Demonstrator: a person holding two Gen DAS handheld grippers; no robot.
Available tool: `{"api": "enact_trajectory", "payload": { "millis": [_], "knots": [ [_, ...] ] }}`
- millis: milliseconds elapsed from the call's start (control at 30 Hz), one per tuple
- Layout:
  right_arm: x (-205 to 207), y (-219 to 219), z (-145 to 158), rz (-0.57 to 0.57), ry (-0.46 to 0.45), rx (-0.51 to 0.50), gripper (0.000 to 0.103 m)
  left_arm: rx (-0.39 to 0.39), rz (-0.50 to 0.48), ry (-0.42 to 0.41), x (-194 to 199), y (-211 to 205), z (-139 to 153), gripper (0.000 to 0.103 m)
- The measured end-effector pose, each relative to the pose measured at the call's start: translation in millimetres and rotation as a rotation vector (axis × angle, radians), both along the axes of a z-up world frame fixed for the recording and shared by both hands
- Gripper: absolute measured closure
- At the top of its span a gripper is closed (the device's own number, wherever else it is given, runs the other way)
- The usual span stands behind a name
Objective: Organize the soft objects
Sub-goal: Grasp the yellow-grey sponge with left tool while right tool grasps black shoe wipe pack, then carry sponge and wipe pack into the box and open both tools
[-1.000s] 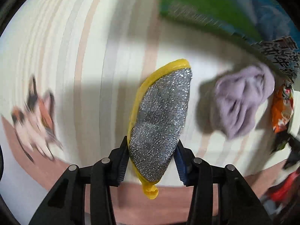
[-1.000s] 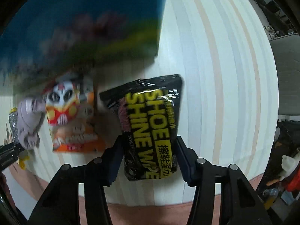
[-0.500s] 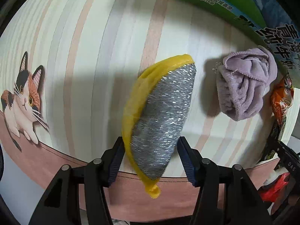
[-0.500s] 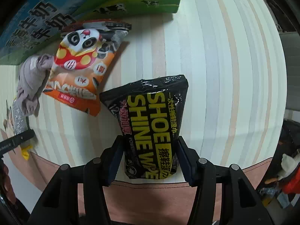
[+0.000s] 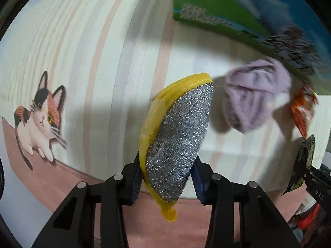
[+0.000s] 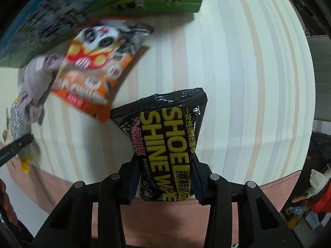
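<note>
My left gripper (image 5: 166, 183) is shut on a silver glitter scrub sponge with a yellow back (image 5: 180, 136), held on edge over the striped table. A crumpled lilac cloth (image 5: 254, 95) lies just to its right. My right gripper (image 6: 164, 184) is shut on a black "Shoe Shine Wipes" pack (image 6: 169, 142), held over the table's front part. An orange panda snack bag (image 6: 97, 66) lies to its upper left, with the lilac cloth (image 6: 35, 86) and the sponge (image 6: 18, 119) beyond it at the left edge.
A green and blue printed carton (image 5: 238, 8) stands at the back of the table; it also shows in the right wrist view (image 6: 124, 2). A cat picture (image 5: 39, 119) marks the tablecloth's left part. The pink table edge (image 6: 206, 217) runs along the front. Clutter (image 6: 316, 190) lies off the right.
Both views have shifted and blurred as the grippers moved. Each gripper has kept its hold, the sponge in the left and the wipes pack in the right.
</note>
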State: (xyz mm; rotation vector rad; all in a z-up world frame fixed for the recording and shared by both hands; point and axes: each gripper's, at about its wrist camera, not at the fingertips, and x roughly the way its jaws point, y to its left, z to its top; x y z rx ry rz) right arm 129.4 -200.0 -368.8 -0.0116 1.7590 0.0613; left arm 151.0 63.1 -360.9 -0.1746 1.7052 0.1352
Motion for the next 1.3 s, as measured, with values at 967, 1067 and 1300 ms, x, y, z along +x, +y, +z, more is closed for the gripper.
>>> {"api": "enact_trajectory", "payload": {
  "millis": [967,1067,1300],
  "knots": [
    [186,68,155,-0.044,-0.203,0.266,0.059,-0.288,0.021,-0.060,204,-8,108,0.064],
    [200,73,131,-0.056,-0.171,0.244,0.059,-0.307,0.031,0.019,217,-7,75,0.064],
    [219,86,80,-0.055,-0.094,0.207,0.059,-0.311,0.000,0.135,224,-18,24,0.064]
  ]
}}
